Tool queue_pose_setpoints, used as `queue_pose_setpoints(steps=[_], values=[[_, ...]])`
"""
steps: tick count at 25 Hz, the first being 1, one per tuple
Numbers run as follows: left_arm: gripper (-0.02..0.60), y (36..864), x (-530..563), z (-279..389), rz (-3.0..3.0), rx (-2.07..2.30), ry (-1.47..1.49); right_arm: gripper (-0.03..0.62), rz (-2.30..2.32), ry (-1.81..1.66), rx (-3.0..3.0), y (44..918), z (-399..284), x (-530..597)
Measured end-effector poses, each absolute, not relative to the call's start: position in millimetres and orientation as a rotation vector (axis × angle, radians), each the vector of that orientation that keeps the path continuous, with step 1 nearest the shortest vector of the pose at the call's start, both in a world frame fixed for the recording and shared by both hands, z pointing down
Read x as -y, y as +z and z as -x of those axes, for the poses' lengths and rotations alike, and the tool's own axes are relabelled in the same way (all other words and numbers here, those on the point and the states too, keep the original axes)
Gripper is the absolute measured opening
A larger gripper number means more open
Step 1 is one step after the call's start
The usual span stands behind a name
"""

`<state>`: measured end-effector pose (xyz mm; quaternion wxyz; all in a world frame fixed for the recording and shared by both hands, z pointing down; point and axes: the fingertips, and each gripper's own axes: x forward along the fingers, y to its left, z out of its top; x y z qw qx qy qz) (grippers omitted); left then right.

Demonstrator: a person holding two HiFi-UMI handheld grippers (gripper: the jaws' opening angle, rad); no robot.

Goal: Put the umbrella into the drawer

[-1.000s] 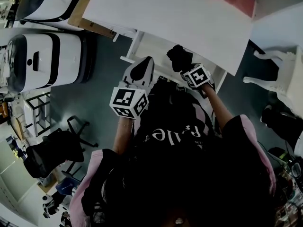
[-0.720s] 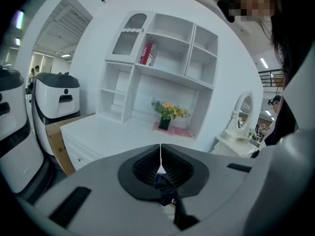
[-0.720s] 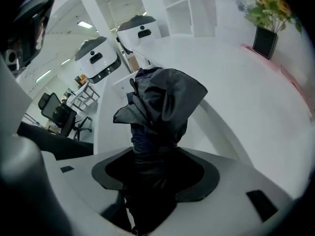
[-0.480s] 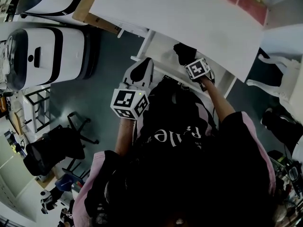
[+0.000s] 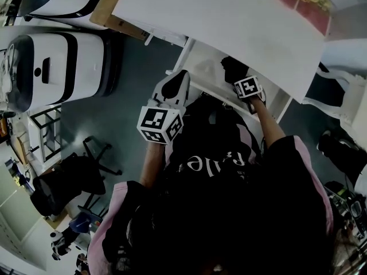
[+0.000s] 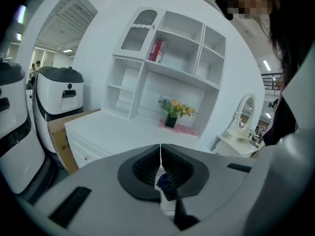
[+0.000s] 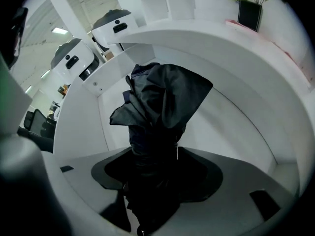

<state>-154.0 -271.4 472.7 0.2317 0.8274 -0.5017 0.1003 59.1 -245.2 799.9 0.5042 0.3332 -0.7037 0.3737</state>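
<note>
Head view: the right gripper [image 5: 237,77] reaches under the white desk [image 5: 218,16] into the open drawer [image 5: 200,56], clenched on the black umbrella [image 5: 231,67], which hangs over the drawer's inside. The left gripper [image 5: 181,78] hovers just beside the drawer's near edge and carries nothing. Pale lettering runs across the person's dark top, too creased to read with any certainty.

Left gripper view: the jaws are pressed together. A small dark scrap shows low behind the tips, and I cannot tell what it is. A cardboard box [image 6: 61,136] bears print too small to read, and no title is legible on the red book [image 6: 156,50] on the shelf.

Right gripper view: the jaws grip the folded umbrella round its bundled middle, with loose canopy folds flaring above them and the white drawer walls close around.

The risk, as I judge it, is those loose folds: they may catch on the desk edge or stand above the rim and jam the drawer when it is closed
</note>
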Motion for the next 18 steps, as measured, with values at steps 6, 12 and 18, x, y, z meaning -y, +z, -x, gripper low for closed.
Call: queue_pose_setpoints(steps=[6,12,18], values=[[0.017,467,283,152,-2.345,1.292,0.273,0.278,-0.854,0.804,1.663,775,-68,242],[0.017,470,288,147,-2.42,1.162,0.29,0.278,-0.969,0.755,1.81,721,-54,244],[0.017,470,291,130,-2.508,0.983,0.283,0.276,-1.223,0.824,1.961,651,-34,245]])
